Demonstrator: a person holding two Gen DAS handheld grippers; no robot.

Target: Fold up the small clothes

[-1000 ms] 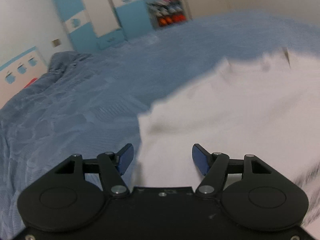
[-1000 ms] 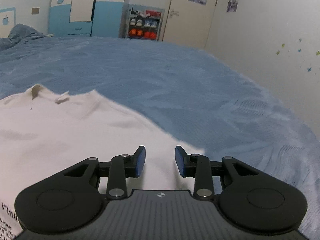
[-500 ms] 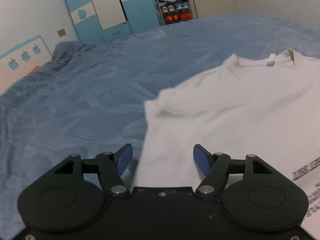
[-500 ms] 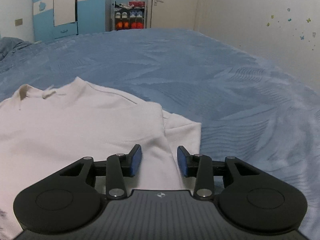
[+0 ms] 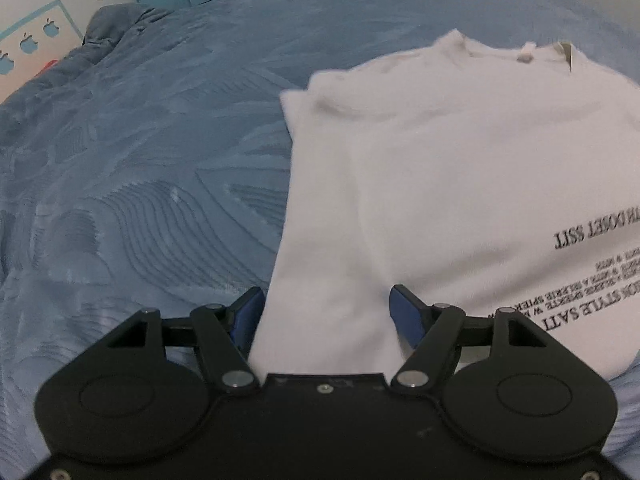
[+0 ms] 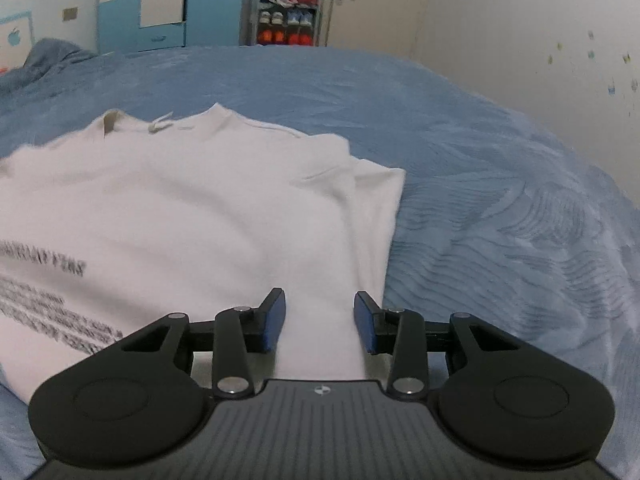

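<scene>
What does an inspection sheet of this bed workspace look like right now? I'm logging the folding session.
Surface: blue bedspread, textured, with a bunched heap at the far left.
Job's things: white T-shirt lying flat, printed text up, collar away from the cameras, both side edges folded in.
Clutter: nothing seen.
Grippers: left gripper open over the shirt's left edge; right gripper open over its right edge; neither grips cloth.
Cables: nothing seen.
Surroundings: blue and white wardrobe, shoe rack, door, wall stickers.
</scene>
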